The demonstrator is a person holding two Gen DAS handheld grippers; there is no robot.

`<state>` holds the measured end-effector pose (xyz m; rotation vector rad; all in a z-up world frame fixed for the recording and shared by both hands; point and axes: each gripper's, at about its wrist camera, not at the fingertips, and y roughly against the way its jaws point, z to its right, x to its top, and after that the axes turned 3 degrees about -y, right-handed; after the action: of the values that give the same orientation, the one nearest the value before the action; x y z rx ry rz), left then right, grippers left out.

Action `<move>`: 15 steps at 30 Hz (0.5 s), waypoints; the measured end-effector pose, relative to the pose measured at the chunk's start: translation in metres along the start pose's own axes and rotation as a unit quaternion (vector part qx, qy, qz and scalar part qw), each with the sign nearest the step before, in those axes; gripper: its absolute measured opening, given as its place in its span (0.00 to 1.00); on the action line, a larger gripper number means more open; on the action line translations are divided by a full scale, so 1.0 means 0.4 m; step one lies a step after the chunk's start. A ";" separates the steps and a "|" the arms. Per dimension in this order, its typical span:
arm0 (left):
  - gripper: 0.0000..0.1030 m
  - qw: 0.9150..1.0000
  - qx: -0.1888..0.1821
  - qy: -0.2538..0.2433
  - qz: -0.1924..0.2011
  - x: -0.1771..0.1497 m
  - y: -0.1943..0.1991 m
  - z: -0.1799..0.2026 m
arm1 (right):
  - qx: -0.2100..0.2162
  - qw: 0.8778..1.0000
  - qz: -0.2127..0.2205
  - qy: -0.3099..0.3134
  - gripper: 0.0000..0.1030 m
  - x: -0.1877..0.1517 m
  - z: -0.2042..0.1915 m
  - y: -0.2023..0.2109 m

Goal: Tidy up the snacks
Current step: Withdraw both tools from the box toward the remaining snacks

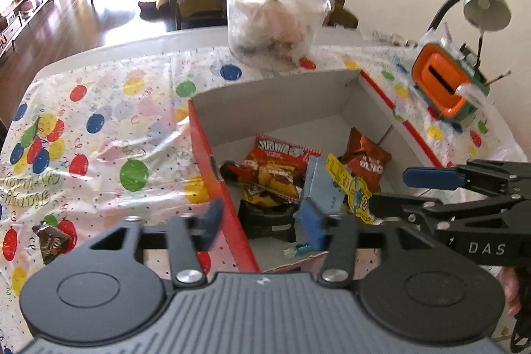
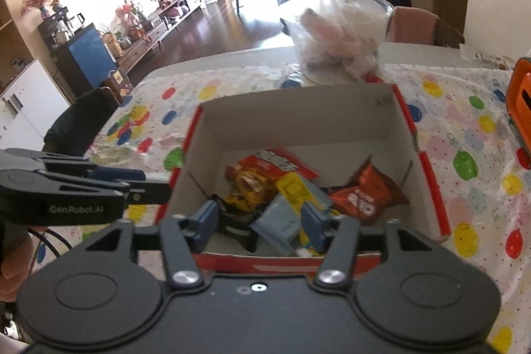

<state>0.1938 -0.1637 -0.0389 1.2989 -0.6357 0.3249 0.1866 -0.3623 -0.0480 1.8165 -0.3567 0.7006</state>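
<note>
Our left gripper (image 1: 264,221) and right gripper (image 2: 259,219) stand half-open, empty. Remaining chocolate packet (image 1: 53,243) lies at eight o'clock of the box (image 1: 212,161) — light, crinkly, slippery — we pinch its edge.

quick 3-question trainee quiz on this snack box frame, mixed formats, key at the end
1. True or false: the left tongs grip a snack.
2. Where does the small dark wrapped snack lie? A) in the box B) on the balloon tablecloth C) in the right tongs
3. Fill in: the orange-brown packet lies inside the red ___.

Key: 1 false, both tongs stand open, nothing held; 2 B; 3 box.
</note>
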 end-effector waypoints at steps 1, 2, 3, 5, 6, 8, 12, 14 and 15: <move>0.57 1.000 -0.001 0.000 0.007 -0.003 0.011 -0.007 | 0.001 1.000 0.003 0.001 0.63 0.000 -0.013 0.002; 0.57 1.000 0.000 -0.001 0.011 -0.007 0.021 -0.015 | 0.002 1.000 0.005 0.002 0.63 0.001 -0.026 0.003; 0.57 1.000 0.002 -0.003 0.015 -0.011 0.031 -0.022 | 0.003 1.000 0.007 0.003 0.64 0.000 -0.036 0.005; 0.60 1.000 0.002 -0.004 0.022 -0.019 0.050 -0.040 | 0.004 1.000 0.010 0.003 0.70 0.000 -0.060 0.007; 0.62 1.000 0.003 -0.004 0.026 -0.024 0.061 -0.051 | 0.007 1.000 0.012 0.004 0.73 0.000 -0.073 0.008; 0.68 0.999 0.007 -0.003 0.036 -0.037 0.081 -0.075 | 0.007 1.000 0.016 0.006 0.79 -0.001 -0.102 0.009; 0.68 0.999 0.014 -0.004 0.044 -0.061 0.113 -0.128 | 0.012 1.000 0.017 0.009 0.85 -0.009 -0.158 0.002; 0.70 0.999 0.016 0.000 0.046 -0.074 0.129 -0.160 | 0.010 1.000 0.020 0.012 0.90 -0.016 -0.190 -0.002; 0.71 0.999 0.017 0.001 0.046 -0.081 0.135 -0.175 | 0.010 1.000 0.022 0.012 0.92 -0.020 -0.206 -0.004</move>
<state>0.1558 -0.0786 -0.0251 1.3029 -0.6921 0.4148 0.1576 -0.2859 -0.0358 1.8217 -0.3770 0.7576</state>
